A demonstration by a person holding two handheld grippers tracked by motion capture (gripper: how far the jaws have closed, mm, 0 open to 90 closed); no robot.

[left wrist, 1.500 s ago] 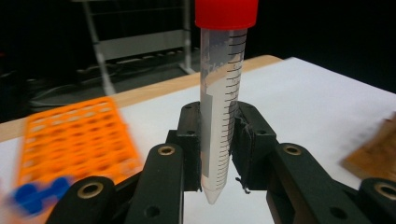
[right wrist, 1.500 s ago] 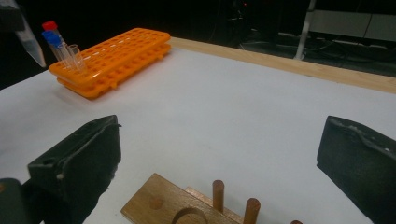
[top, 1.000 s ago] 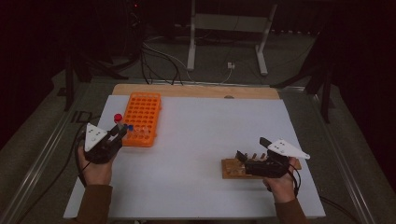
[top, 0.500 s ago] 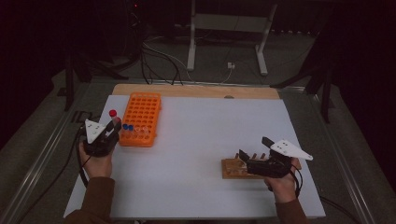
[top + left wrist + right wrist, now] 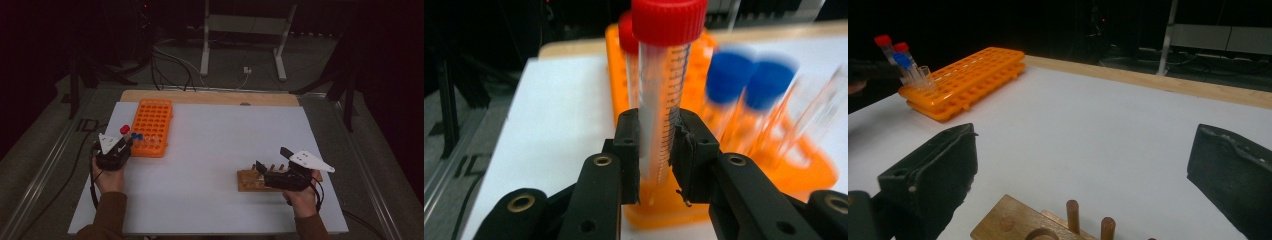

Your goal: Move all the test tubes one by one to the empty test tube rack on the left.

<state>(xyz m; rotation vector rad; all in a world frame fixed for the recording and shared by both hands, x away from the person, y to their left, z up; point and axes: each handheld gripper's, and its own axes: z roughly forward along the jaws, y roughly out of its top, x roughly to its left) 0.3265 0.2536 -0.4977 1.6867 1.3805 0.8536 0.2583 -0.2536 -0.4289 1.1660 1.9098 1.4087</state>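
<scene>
step: I'm seating red-capped tube (image 5: 663, 95), clamped in left gripper (image 5: 658, 150) fingers, at rack (image 5: 152, 127) left of frame | right gripper (image 5: 1083, 165) wide by wooden block (image 5: 1020, 225) | next: line up hole, lower straight

white table (image 5: 220, 150) | on it: orange rack (image 5: 155, 125), wooden block (image 5: 250, 181)

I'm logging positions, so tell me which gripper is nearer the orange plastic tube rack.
Left. The left gripper is at the orange plastic tube rack's near corner; the right gripper is across the table, over the wooden peg block.
</scene>
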